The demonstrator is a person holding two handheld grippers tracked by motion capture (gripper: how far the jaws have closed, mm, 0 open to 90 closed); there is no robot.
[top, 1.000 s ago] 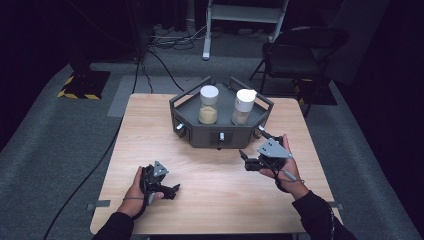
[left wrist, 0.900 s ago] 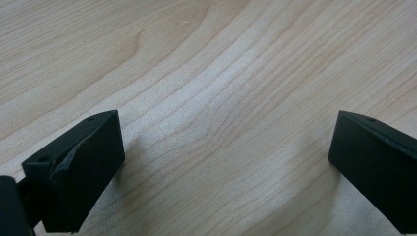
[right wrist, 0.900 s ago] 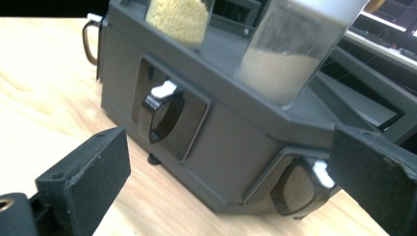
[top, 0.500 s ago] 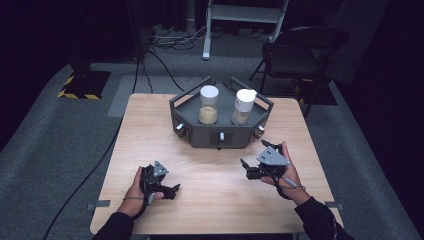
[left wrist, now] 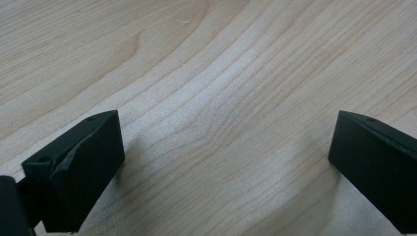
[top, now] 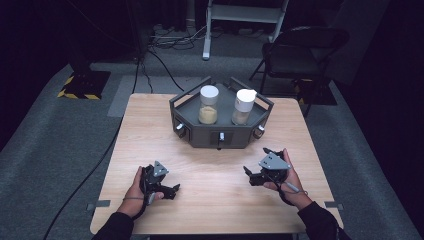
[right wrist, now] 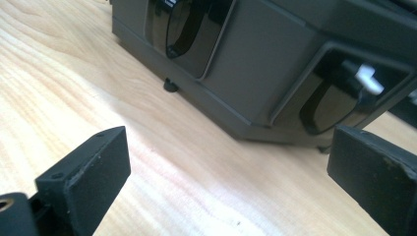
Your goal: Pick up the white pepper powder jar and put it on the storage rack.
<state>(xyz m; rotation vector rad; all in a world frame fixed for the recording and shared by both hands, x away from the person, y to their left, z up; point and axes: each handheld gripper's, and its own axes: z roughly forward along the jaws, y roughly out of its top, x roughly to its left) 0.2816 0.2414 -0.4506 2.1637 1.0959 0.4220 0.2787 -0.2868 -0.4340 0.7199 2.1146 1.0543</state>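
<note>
Wooden table brightly lit from above amid dark surroundings in the high view, soft shadows beside black jaws in both gripper views, glossy reflections on the grey tray panels, near jaws slightly blurred.

worktop: pale wood with clear wavy grain, smooth, a soft satin sheen where the light falls.
left gripper: matt black plastic jaws, a slightly grainy skin, one edge chipped and rough.
right gripper: the same matt black plastic, faintly pitted, with small holes sunk in the faces; a dull grey plate on top in the high view.
grey tray: matt dark grey plastic walls, smooth; glossy black curved windows set into them that mirror the light.
two jars: clear glossy walls, white matt lids, a tan grainy filling inside.
floor: grey carpet, rough and matt.
</note>
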